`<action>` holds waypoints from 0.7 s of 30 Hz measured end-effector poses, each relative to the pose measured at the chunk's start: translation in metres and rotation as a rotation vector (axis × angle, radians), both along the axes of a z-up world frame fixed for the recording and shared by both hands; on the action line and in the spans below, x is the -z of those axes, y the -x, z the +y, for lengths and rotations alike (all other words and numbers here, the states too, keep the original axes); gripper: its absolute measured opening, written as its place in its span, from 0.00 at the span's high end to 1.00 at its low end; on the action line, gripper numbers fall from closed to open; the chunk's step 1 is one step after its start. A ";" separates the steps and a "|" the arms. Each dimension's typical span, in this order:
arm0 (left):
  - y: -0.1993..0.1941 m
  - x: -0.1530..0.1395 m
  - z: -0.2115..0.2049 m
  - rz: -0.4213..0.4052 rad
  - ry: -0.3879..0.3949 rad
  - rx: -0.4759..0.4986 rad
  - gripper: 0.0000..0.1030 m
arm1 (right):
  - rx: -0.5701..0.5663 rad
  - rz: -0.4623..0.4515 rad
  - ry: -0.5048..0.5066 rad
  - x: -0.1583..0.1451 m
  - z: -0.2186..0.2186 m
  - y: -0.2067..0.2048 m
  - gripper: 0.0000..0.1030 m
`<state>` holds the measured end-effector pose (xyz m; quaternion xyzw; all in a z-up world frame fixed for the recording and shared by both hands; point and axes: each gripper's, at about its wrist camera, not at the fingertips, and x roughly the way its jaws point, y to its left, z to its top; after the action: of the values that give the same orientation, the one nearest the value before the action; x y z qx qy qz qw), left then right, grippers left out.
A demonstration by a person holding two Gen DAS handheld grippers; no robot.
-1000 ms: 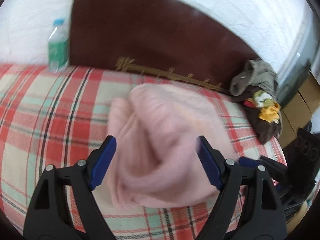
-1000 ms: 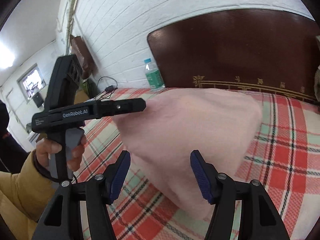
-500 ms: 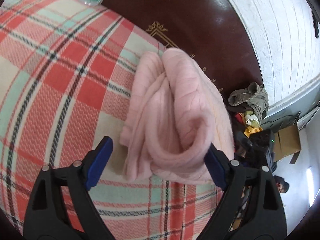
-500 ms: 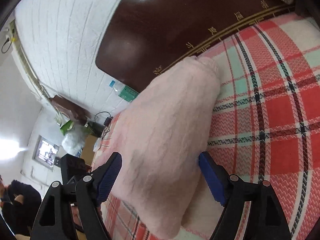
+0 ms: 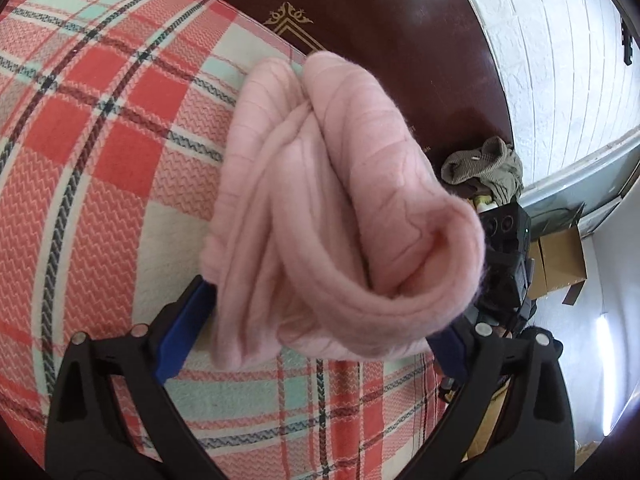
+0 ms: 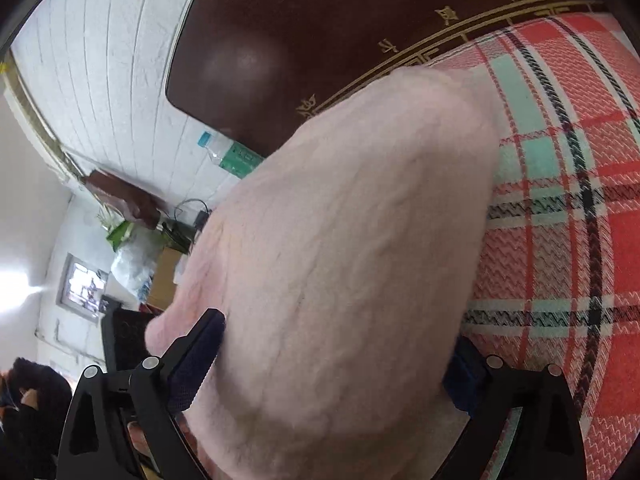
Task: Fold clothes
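A folded pink knit sweater (image 5: 320,184) lies in a thick bundle on the red plaid bed sheet (image 5: 100,160), close to the dark headboard (image 5: 380,20). My left gripper (image 5: 320,320) straddles its near end, jaws opening, with the blue pads (image 5: 184,336) at either side of the folds. From the other side, my right gripper (image 6: 338,340) also straddles the sweater (image 6: 352,240), its jaws opening too. The bundle fills both gaps and hides most of the right-hand pads. The right gripper's body (image 5: 504,248) shows behind the sweater in the left wrist view.
A heap of olive and brown clothes (image 5: 484,164) sits at the bed's far corner, with a cardboard box (image 5: 560,260) on the floor beyond. A water bottle (image 6: 232,156) stands by the headboard (image 6: 360,20). A person (image 6: 24,400) is at the room's edge.
Both grippers have come down and closer to the sweater while rolling, and their jaws have spread. The bundle, which lay ahead of the fingers, now sits between them.
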<state>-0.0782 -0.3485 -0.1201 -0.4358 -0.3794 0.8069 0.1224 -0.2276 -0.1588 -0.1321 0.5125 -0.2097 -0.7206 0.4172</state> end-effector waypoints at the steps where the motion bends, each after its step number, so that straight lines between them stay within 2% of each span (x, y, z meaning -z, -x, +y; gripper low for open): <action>1: 0.000 0.000 0.000 0.002 -0.002 -0.011 0.13 | -0.005 -0.007 0.001 0.001 -0.002 0.001 0.21; 2: -0.001 0.000 -0.001 0.000 0.004 -0.024 0.20 | -0.009 -0.017 0.006 0.003 -0.003 0.002 0.32; 3: -0.001 0.000 0.000 0.001 0.007 -0.030 0.23 | -0.007 -0.027 0.022 0.004 -0.001 0.003 0.35; 4: -0.002 -0.001 0.002 0.003 -0.005 -0.026 0.31 | -0.004 -0.038 0.039 0.005 0.000 0.004 0.39; 5: -0.003 0.000 0.003 0.001 -0.027 -0.026 0.35 | -0.005 -0.041 0.048 0.004 0.001 0.003 0.44; 6: -0.003 -0.002 0.004 0.001 -0.039 -0.027 0.36 | -0.001 -0.047 0.064 0.003 0.003 0.002 0.46; 10: -0.012 -0.018 0.001 0.046 -0.055 -0.020 0.42 | -0.004 -0.059 0.175 -0.013 0.007 -0.002 0.49; 13: -0.023 -0.035 -0.005 0.087 -0.077 -0.019 0.42 | -0.021 -0.038 0.232 -0.034 0.004 -0.011 0.50; 17: -0.048 -0.069 -0.019 0.175 -0.078 -0.035 0.42 | -0.044 -0.024 0.310 -0.060 -0.003 -0.024 0.50; 21: -0.084 -0.110 -0.045 0.268 -0.046 -0.078 0.42 | -0.104 0.009 0.399 -0.090 -0.029 -0.040 0.50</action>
<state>0.0060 -0.3934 -0.0101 -0.3062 -0.3946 0.8532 0.1505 -0.1876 -0.1880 -0.0421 0.4265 -0.3195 -0.6448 0.5479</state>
